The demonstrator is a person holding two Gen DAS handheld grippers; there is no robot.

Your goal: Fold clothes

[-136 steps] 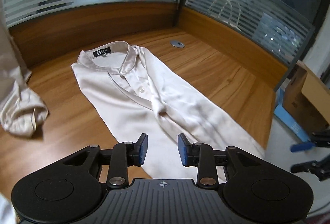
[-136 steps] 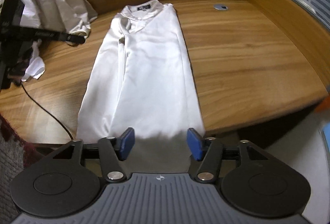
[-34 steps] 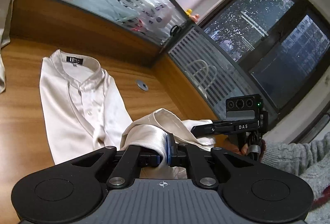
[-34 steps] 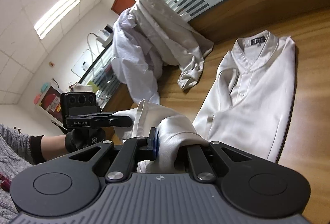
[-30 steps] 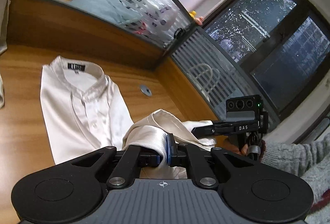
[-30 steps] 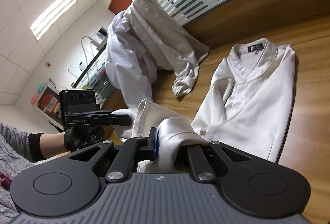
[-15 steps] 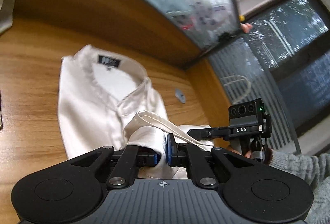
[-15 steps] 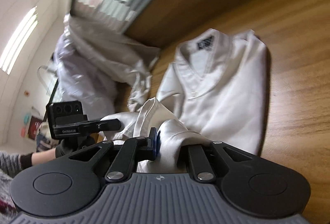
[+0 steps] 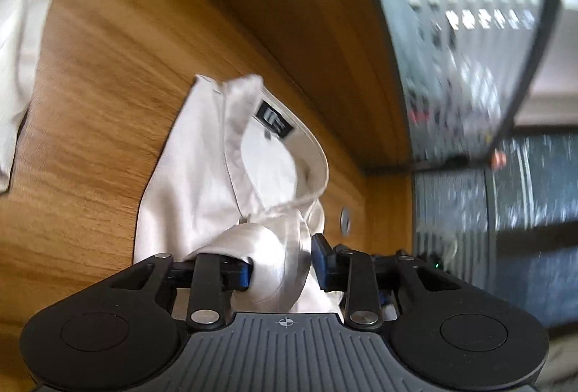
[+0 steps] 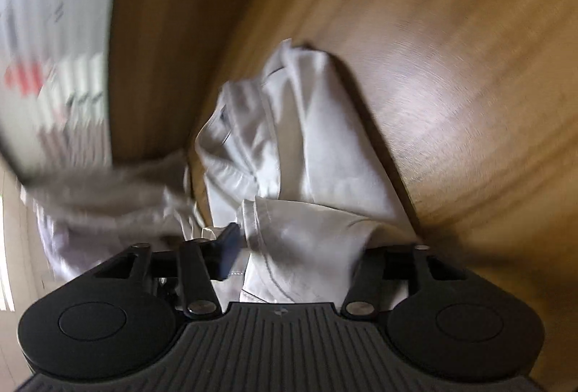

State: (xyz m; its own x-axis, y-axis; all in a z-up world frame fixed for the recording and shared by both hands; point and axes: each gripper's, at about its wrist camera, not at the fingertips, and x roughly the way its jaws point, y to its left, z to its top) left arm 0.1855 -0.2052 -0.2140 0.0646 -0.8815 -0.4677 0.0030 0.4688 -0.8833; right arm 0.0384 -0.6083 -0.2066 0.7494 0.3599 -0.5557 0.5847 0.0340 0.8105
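Both claws stood spread, the left claw (image 9: 281, 263) and right claw (image 10: 300, 249) each with the shirt (image 9: 202, 182) hem bunched between them, the collar (image 9: 285, 139) lying straight ahead on the surface (image 9: 90, 103).

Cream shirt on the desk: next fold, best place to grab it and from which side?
Judging by its pose, the cream shirt lies collar away, hem bunched between the fingers of the left tool and right tool. I'd grip the doubled fold edge nearest the tools, near its two ends, coming from the hem side: flat, layered cloth there pinches cleanly.
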